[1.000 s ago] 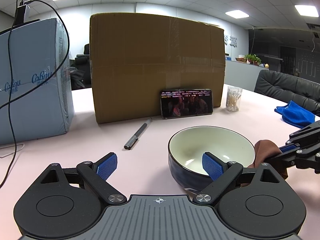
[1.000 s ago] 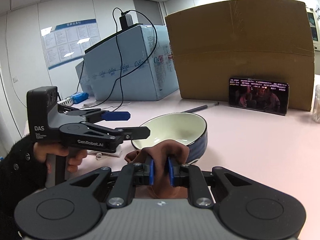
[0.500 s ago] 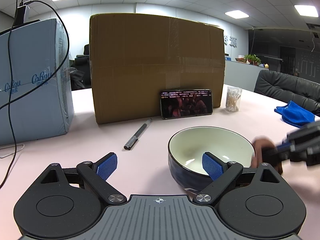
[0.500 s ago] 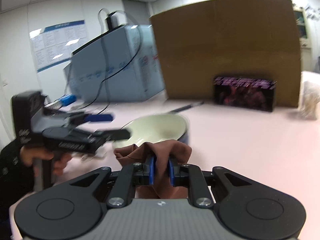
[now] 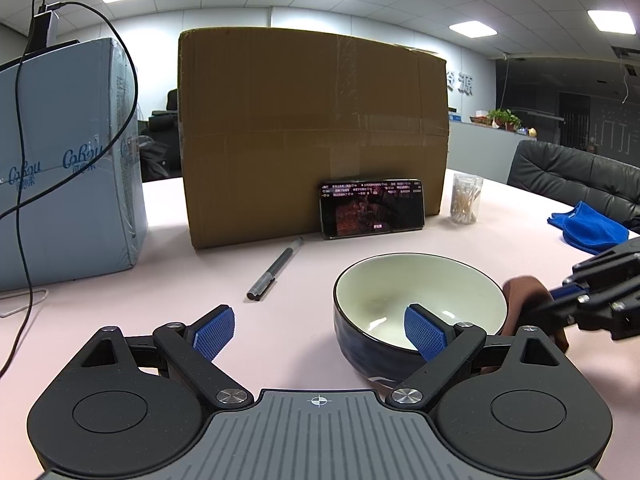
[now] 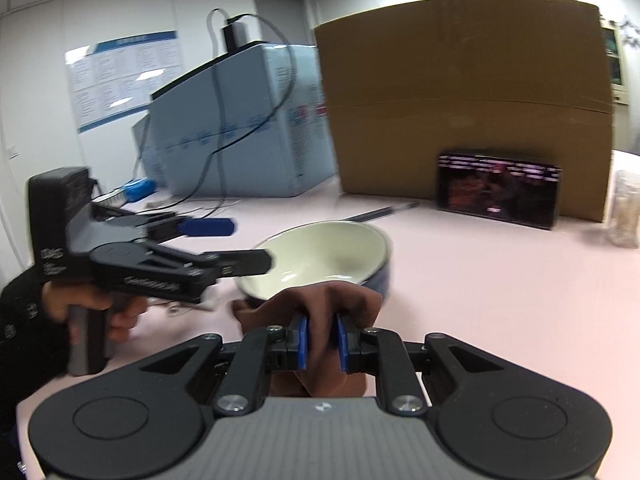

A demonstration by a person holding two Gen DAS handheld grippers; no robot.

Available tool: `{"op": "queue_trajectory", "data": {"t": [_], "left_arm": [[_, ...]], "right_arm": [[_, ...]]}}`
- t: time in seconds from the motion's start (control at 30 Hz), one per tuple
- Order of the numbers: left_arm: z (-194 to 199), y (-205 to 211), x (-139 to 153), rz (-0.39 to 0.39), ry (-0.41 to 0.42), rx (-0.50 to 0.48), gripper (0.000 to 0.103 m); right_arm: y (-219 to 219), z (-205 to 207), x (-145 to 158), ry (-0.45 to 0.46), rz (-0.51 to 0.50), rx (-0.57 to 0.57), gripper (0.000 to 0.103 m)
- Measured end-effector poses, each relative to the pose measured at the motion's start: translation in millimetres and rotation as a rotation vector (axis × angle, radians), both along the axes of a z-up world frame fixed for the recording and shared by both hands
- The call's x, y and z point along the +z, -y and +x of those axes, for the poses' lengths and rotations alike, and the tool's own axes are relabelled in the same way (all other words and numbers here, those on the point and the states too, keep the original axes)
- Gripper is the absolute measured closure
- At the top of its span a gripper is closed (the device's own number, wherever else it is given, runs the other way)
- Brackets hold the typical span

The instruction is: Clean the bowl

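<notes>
The bowl (image 5: pixel 420 304) sits on the pink table (image 5: pixel 160 288). It is dark blue outside and cream inside, and its open top faces up.

The left gripper (image 5: pixel 319 330) has its jaws spread wide and holds nothing. Its right blue pad (image 5: pixel 424 333) shows in front of the bowl's near rim; I cannot tell if it touches. Its left blue pad (image 5: pixel 213 332) is over bare table, well apart from the bowl.

The right gripper (image 6: pixel 321 342) has its jaws pressed tight on a brown cloth (image 6: pixel 316 308). The cloth bunches up right at the bowl's near edge in the right wrist view. From the left wrist view the brown cloth sits just beside the bowl's right side.

A gray pen (image 5: pixel 274 270) lies on the table to the left of the bowl, with bare table between them. Behind the bowl a phone (image 5: pixel 372 208) leans on a big cardboard box (image 5: pixel 312 132). A clear jar of cotton swabs (image 5: pixel 465 199) stands just right of the box. A blue cloth (image 5: pixel 586 230) lies far off near the table's right edge. A light blue box (image 5: pixel 68 160) with a black cable (image 5: pixel 128 92) stands at the far left.
</notes>
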State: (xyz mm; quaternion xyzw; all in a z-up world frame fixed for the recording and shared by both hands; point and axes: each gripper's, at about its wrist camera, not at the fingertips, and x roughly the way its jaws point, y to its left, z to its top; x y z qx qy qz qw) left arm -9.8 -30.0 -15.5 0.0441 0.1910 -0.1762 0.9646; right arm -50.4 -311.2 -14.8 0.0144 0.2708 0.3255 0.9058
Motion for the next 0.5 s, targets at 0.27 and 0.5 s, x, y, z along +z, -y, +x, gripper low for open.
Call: {"op": "queue_trajectory", "data": {"t": [0.27,0.5], "left_arm": [[0.1,-0.4,0.2,0.0,-0.002,0.001,0.009],[0.2,-0.5,0.0,0.0,-0.001,-0.001,0.009]], "right_arm": [[-12.9,-3.3,-8.0,-0.036,0.013,0.078,0.084],[-3.1,-2.0,-3.2,-0.017,0.024,0.043,0.084]]}}
